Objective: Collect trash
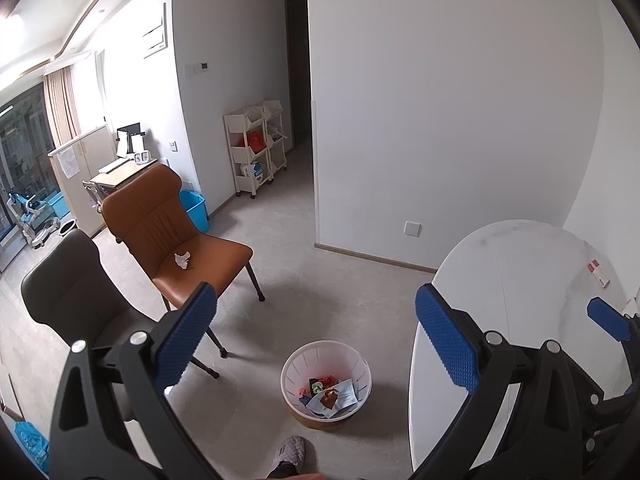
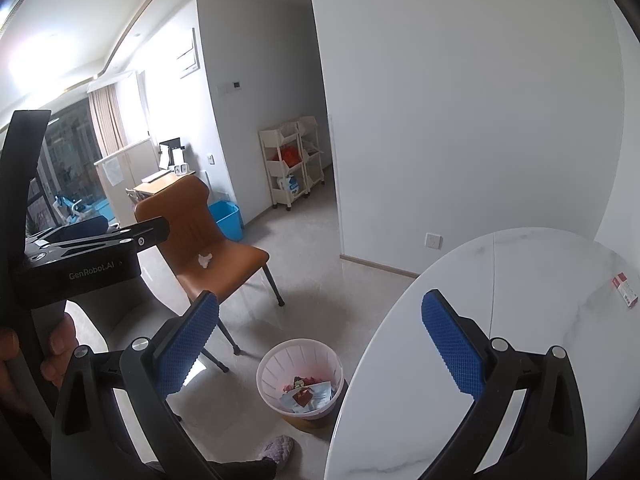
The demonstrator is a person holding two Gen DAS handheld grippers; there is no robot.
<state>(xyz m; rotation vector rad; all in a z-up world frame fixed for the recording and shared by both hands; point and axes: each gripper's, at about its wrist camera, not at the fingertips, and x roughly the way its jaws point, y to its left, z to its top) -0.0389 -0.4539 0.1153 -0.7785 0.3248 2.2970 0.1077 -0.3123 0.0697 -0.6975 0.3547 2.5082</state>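
Our left gripper (image 1: 316, 336) and right gripper (image 2: 320, 340) both stand wide apart with nothing between the blue pads. Below them the white trash basket (image 1: 326, 360) sits on the floor beside the round white table (image 2: 540, 280), wrappers lying inside. A crumpled tissue (image 1: 183, 259) lies on the brown chair (image 1: 160, 216) seat, well apart from us.

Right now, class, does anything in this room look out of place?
Yes. A crumpled white tissue lies on the seat of the brown chair, not in the bin on the floor. A small red-and-white box also sits alone near the table's far edge.
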